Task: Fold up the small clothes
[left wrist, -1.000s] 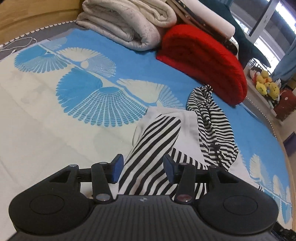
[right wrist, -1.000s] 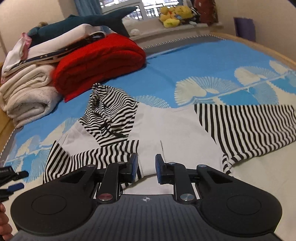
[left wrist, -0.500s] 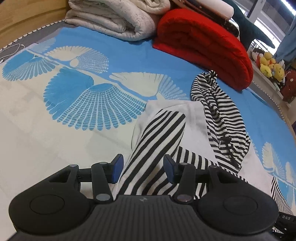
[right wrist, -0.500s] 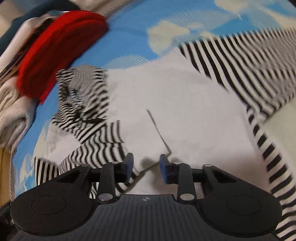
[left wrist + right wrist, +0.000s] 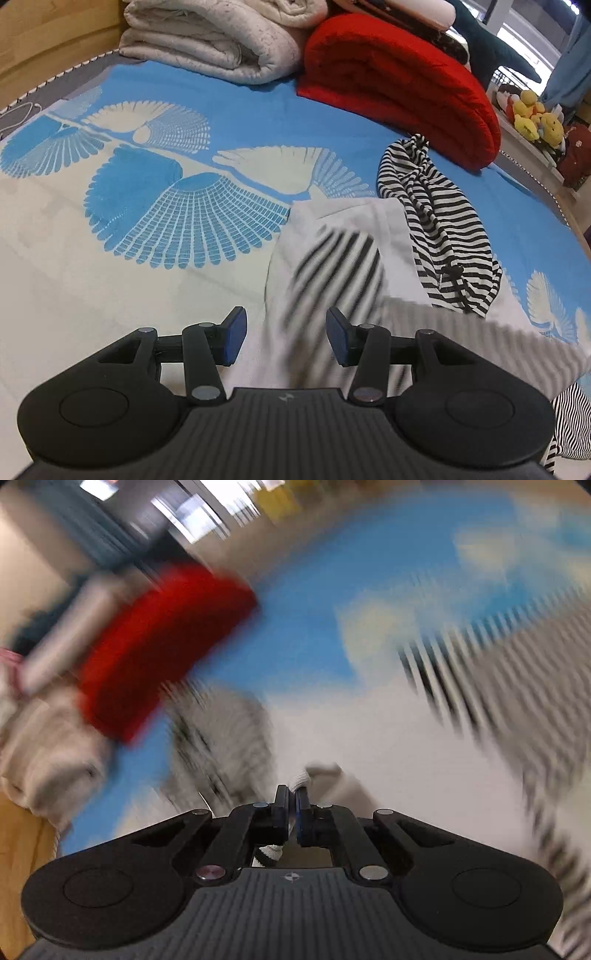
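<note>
The striped hoodie [image 5: 373, 236] lies on the bedspread [image 5: 110, 288], stretching toward one o'clock from the left gripper [image 5: 282, 338], whose jaws stand apart over it. The right gripper [image 5: 291, 812] has just closed, pinching its white fabric.

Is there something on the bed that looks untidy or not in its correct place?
Yes. The striped hooded garment is not flat: its hood lies bunched and twisted near the red blanket. The right gripper has just closed on a white edge of it. Nothing looks spilled or damaged.
</note>
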A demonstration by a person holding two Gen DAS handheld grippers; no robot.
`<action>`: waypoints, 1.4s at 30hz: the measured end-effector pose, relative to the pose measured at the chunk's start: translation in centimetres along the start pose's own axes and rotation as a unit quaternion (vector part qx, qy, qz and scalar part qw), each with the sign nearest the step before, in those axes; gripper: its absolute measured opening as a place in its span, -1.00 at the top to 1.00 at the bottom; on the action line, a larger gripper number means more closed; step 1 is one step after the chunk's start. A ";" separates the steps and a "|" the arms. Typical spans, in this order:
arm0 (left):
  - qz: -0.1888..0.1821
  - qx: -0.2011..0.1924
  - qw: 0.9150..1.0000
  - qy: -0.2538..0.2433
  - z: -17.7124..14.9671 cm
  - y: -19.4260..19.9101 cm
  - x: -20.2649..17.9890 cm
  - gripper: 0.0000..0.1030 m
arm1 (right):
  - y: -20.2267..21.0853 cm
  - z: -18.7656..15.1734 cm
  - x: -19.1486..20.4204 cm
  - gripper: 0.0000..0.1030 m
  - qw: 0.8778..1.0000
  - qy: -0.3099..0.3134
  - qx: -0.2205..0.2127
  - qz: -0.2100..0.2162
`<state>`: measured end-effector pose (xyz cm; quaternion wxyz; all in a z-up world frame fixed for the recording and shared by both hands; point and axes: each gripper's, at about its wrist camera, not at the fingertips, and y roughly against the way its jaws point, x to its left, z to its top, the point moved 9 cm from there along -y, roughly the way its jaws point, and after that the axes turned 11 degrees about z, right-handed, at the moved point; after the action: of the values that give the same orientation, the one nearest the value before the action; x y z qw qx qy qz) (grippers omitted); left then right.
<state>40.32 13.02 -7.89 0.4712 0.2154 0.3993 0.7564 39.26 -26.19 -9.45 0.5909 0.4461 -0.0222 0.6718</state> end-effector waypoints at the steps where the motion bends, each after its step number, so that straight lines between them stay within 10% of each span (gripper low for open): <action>1: -0.003 0.001 1.000 -0.005 -0.1 0.0 -0.2 0.00 | 1.1 1.1 0.8 0.95 0.999 0.032 -0.037 -0.002; 8: -0.024 0.037 0.998 -0.036 -1.9 -1.1 -1.6 0.00 | 0.3 -1.8 -9.2 0.88 0.974 -0.088 0.056 -0.203; 15: -0.064 0.097 0.991 -0.067 -5.2 -2.5 -3.2 0.00 | -1.4 -0.5 -5.5 0.55 0.992 -0.056 0.062 -0.089; 21: -0.001 0.116 0.987 -0.107 -6.8 -4.1 -1.9 0.03 | -2.2 -3.8 -10.1 0.55 0.966 -0.099 0.151 -0.185; 42: -0.030 0.030 0.982 -0.183 -6.2 0.1 -7.5 -0.04 | 5.3 3.4 -9.3 0.33 0.986 -0.021 0.042 -0.162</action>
<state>39.39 3.82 -11.10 0.5521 0.3518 0.3349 0.6777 35.94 -36.85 -10.58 0.6722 0.4819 0.0663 0.5581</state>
